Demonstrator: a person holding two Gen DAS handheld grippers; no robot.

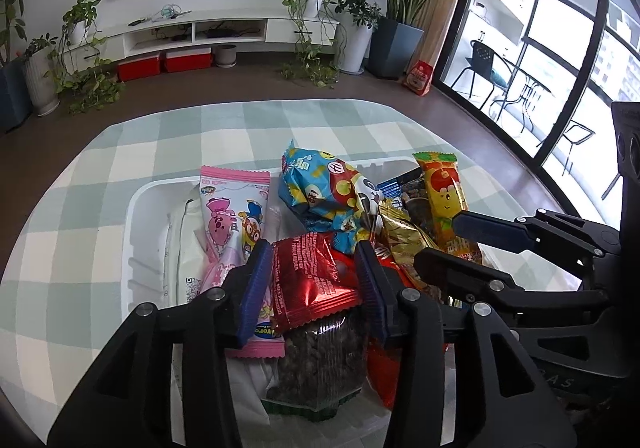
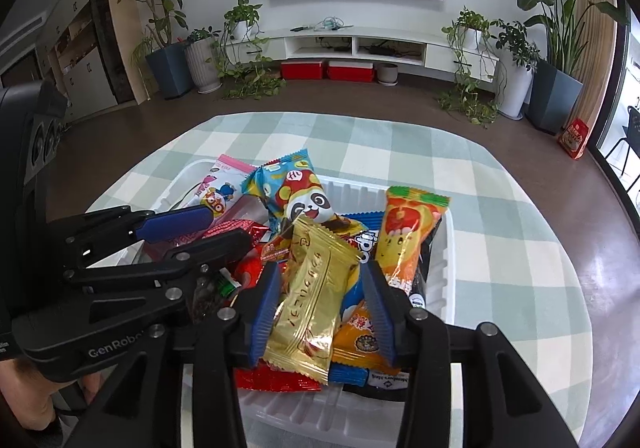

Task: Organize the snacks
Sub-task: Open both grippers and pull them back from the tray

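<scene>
A white plastic tray [image 1: 138, 232] on a green checked tablecloth holds several snack packets. My left gripper [image 1: 312, 260] is shut on a red foil packet [image 1: 310, 280] with dark snacks showing through its clear lower part. My right gripper [image 2: 320, 284] is shut on a gold foil packet [image 2: 310, 296] over the tray's near side [image 2: 448, 248]. A blue panda packet [image 2: 294, 194], a pink cartoon packet [image 1: 230, 216] and an orange-yellow stick packet [image 2: 404, 232] lie in the tray. The right gripper shows in the left wrist view [image 1: 456, 244], and the left gripper in the right wrist view [image 2: 228, 226].
The round table's cloth [image 2: 500, 216] extends around the tray. Beyond the table are a brown floor, a white TV console [image 2: 352, 44], potted plants [image 2: 556, 60] and a red bag [image 2: 574, 138] by glass doors.
</scene>
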